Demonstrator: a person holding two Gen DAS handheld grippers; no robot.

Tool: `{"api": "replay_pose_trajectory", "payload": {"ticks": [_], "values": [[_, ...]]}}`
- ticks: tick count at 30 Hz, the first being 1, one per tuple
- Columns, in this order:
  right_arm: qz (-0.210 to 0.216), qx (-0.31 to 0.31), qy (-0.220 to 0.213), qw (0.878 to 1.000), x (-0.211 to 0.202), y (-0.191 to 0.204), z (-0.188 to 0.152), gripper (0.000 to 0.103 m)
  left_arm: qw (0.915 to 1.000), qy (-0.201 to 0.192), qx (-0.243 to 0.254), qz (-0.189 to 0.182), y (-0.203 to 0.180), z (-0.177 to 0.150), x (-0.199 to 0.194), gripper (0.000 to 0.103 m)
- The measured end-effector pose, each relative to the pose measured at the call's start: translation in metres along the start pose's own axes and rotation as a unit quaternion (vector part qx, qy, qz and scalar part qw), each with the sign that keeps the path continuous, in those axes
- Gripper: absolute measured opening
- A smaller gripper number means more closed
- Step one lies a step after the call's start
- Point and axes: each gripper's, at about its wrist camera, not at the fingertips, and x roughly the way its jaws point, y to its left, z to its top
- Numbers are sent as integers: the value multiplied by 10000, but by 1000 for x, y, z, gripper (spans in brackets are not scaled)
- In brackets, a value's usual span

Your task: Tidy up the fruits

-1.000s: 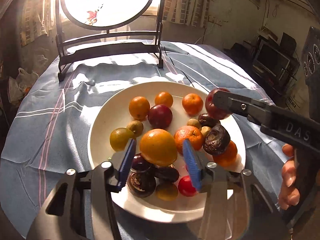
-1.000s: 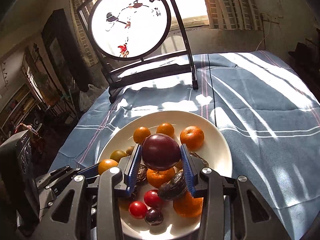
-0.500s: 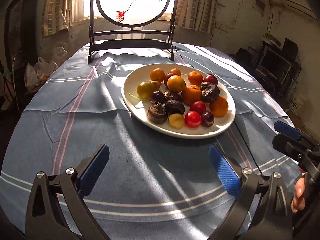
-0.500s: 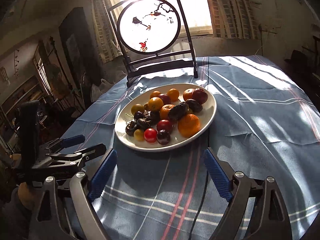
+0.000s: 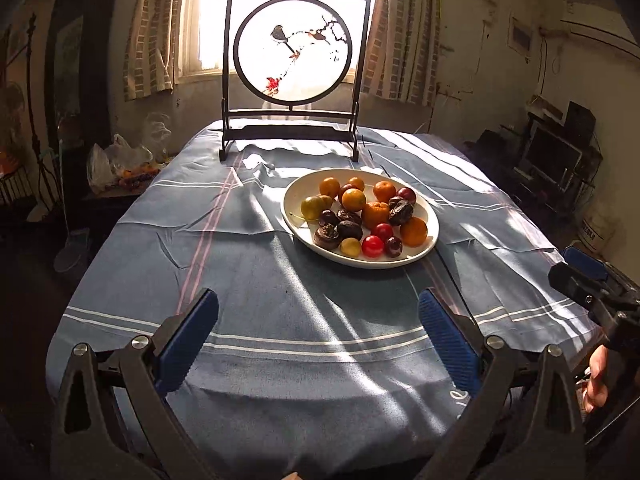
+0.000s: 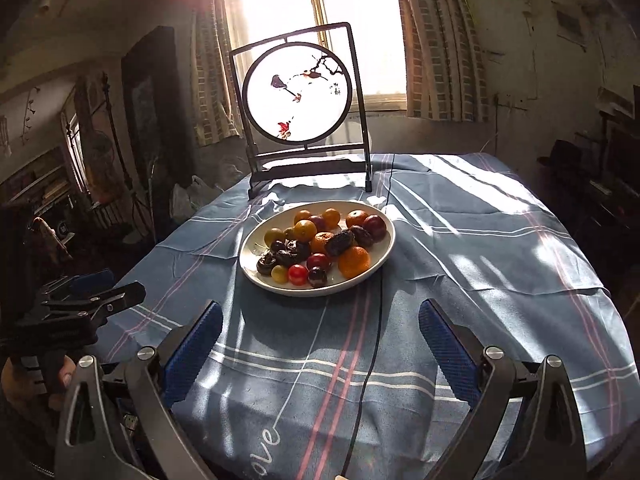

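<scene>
Both the left gripper [image 5: 318, 330] and the right gripper [image 6: 320, 332] were spread wide and empty, well apart from the white oval plate [image 5: 416, 258] of mixed fruits [image 5: 362, 216]; some fruits overlapped, partly hidden.

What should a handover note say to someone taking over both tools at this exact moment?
Left tool: open, empty, held above the near cloth.
Right tool: open, empty, likewise short of the plate.
All visible fruit sits on the white plate on the blue striped tablecloth, in front of the round painted screen: oranges, dark plums, red cherry tomatoes.
Done: no fruit lies loose on the cloth.
Left: probably nothing; check the arrangement.
</scene>
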Motion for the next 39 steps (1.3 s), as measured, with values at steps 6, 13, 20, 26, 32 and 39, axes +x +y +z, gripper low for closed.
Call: {"api": "replay_pose_trajectory", "payload": {"ticks": [6, 13, 20, 26, 32, 39], "values": [[-207, 79, -100, 9997, -35, -14, -4, 99, 9992, -356, -78, 188, 11, -2, -47, 98], [-499, 180, -115, 9985, -58, -33, -16, 99, 9967, -640, 145, 483, 8, -8, -81, 98], [-547, 184, -50, 9983, -57, -37, -23, 99, 9968, -547, 222, 548, 4, -9, -82, 98], [-546, 158, -5, 9984, -53, -35, -26, 99, 9974, -474, 207, 510, 4, -9, -77, 98], [-580, 216, 92, 9980, -45, -39, -29, 99, 9970, -509, 356, 472, 1, -10, -72, 98], [-645, 295, 123, 9974, -43, -46, -30, 99, 9976, -360, 143, 571, 11, -9, -62, 98]]}}
